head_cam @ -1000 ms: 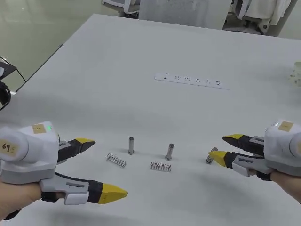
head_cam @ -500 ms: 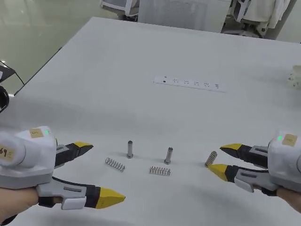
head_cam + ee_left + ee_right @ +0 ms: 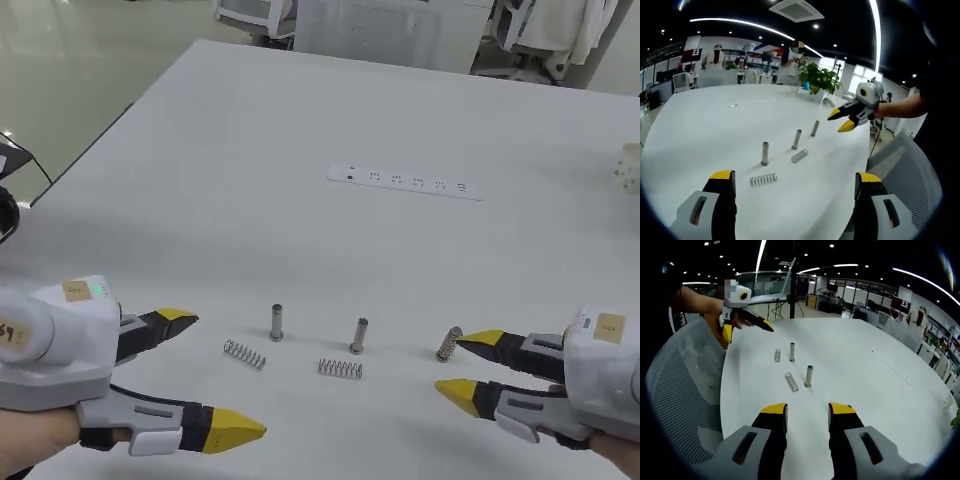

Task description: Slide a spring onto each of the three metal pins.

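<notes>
**Asker:** What's the setting?

**Describer:** A broad white table (image 3: 300,110) in a bright open office, seen from above and behind the person's hands. A glossy pale floor (image 3: 70,60) lies beyond the table's left edge. Office chairs (image 3: 535,35) stand at the far end.

**Asker:** And the largest things on or over the table?

**Describer:** Two handheld tools with white bodies and yellow-tipped black jaws. The left tool (image 3: 212,374) hovers at the lower left, its jaws spread wide with nothing between them. The right tool (image 3: 458,364) hovers at the lower right, pointing left. Its jaws are also apart and hold nothing. A long white power strip (image 3: 405,182) lies flat farther back, near the middle of the table.

**Asker:** Where are the pins?

**Describer:** Three short metal pins sit in a loose row between the tools. The left pin (image 3: 277,323) and the middle pin (image 3: 359,336) stand upright with bare shafts. The third pin (image 3: 455,332) leans, just beside the upper jaw tip of the right tool.

**Asker:** And the springs?

**Describer:** One spring (image 3: 244,354) lies on its side just in front of the left pin. A second spring (image 3: 340,369) lies flat just in front of the middle pin. A third spring (image 3: 447,349) appears to be coiled around the leaning pin's shaft.
</notes>
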Demonstrator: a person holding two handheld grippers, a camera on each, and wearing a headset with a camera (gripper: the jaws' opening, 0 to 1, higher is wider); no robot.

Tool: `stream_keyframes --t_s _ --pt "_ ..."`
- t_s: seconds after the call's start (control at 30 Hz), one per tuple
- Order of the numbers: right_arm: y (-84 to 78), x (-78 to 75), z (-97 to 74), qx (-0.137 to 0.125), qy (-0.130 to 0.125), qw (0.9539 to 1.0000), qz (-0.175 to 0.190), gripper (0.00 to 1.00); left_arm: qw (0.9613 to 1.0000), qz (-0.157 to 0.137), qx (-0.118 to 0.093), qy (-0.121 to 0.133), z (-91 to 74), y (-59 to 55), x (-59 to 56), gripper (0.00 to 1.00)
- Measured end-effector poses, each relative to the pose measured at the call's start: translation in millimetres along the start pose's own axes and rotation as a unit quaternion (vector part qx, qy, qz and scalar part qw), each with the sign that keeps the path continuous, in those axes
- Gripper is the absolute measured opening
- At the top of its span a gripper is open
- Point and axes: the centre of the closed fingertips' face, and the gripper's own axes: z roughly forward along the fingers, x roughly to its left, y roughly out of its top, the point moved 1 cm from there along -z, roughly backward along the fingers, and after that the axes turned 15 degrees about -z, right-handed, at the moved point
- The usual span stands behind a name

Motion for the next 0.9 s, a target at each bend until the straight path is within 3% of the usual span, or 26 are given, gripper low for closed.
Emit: stream_keyframes --t_s 0.1,0.37,0.9 --pt "-3.5 10.1 5.8 0.017 0.027 0.9994 -0.017 0.30 1.0000 0.000 0.000 -0.001 -0.1 -0.7 -0.7 0.96" --pt "3.0 21.4 22.2 0.031 0.065 0.9962 -0.048 0.27 1.0000 0.001 0.003 -0.002 -0.4 -2.7 -2.5 0.96" --pt "25.0 26.4 63.5 0.031 0.107 0.9896 -0.091 0.25 1.0000 0.001 0.006 -0.004 -0.7 -4.0 -2.0 0.95"
